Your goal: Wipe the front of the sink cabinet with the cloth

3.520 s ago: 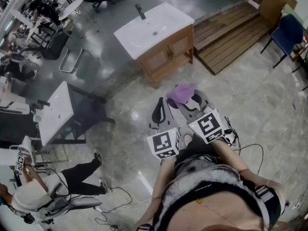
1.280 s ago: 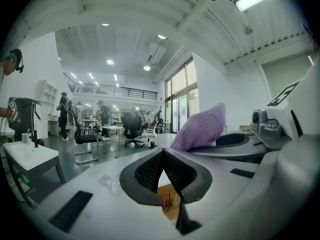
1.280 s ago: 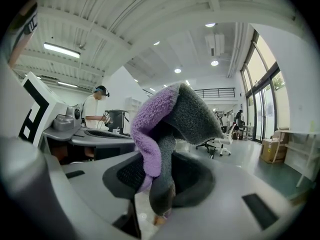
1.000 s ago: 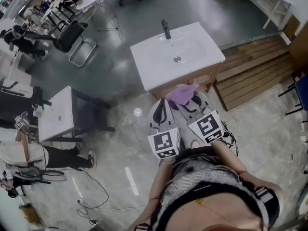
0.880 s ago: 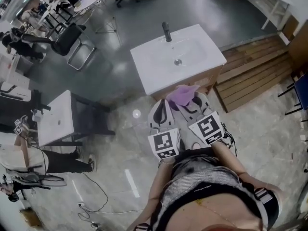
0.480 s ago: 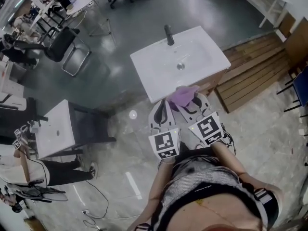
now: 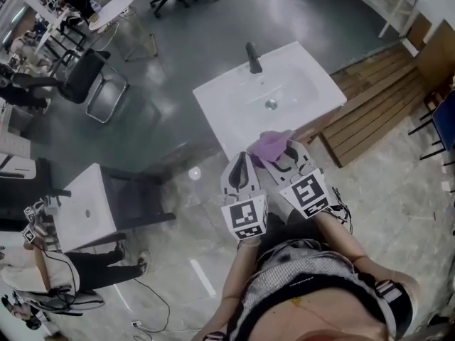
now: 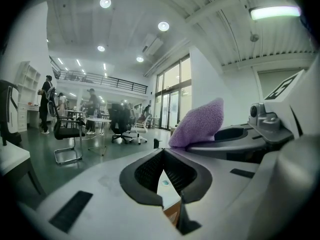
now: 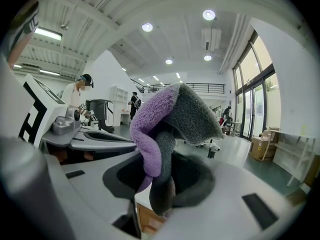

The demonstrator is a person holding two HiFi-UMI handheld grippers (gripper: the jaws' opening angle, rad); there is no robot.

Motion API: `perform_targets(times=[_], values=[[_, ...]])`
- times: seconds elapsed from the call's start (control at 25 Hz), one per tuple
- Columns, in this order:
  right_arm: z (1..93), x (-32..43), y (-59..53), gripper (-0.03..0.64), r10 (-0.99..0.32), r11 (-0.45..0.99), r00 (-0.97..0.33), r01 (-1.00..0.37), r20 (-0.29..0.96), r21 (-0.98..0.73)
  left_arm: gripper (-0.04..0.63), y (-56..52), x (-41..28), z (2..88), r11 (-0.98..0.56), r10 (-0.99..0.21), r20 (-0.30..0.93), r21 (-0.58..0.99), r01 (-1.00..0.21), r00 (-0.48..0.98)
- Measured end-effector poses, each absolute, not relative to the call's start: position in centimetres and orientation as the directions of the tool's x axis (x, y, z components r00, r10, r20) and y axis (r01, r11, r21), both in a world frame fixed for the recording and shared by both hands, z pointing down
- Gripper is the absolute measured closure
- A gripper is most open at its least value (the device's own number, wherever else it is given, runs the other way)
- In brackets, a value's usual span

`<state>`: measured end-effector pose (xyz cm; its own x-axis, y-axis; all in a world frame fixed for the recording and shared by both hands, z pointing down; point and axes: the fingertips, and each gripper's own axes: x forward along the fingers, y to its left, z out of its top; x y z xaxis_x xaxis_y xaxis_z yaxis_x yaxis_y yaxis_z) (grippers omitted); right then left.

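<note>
Both hang at the near edge of the sink cabinet (image 7: 229, 111): the right hand-held gripper (image 7: 285, 152) pinches the purple cloth (image 7: 268, 145), and the left hand-held gripper (image 7: 240, 161) beside it is pressed together, holding nothing.

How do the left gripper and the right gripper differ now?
The right gripper is shut on the purple cloth; the left gripper is shut on nothing. The left gripper's jaw tips show bare; the right gripper's are covered by cloth. Both point toward the sink cabinet.
</note>
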<state>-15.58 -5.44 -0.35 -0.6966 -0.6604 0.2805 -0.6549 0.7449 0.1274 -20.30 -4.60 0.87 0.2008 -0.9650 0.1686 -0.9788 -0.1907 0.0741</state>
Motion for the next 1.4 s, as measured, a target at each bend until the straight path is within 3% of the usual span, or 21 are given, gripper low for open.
perform_targets(times=[0.4, 1.4], values=[[3.6, -15.9, -8.2, 0.436, -0.603, 0.792, -0.733, -0.597, 0.314, 0.129, 0.589, -6.8, -21.1, 4.3, -0.127, -0.971, 0.196, 0.067, -0.990, 0.138], [31.1, -16.7, -8.6, 0.436, -0.421, 0.904, -0.844, -0.421, 0.333, 0.076, 0.589, -7.8, -20.6, 31.9, -0.028, -0.963, 0.264, 0.090, -0.996, 0.051]])
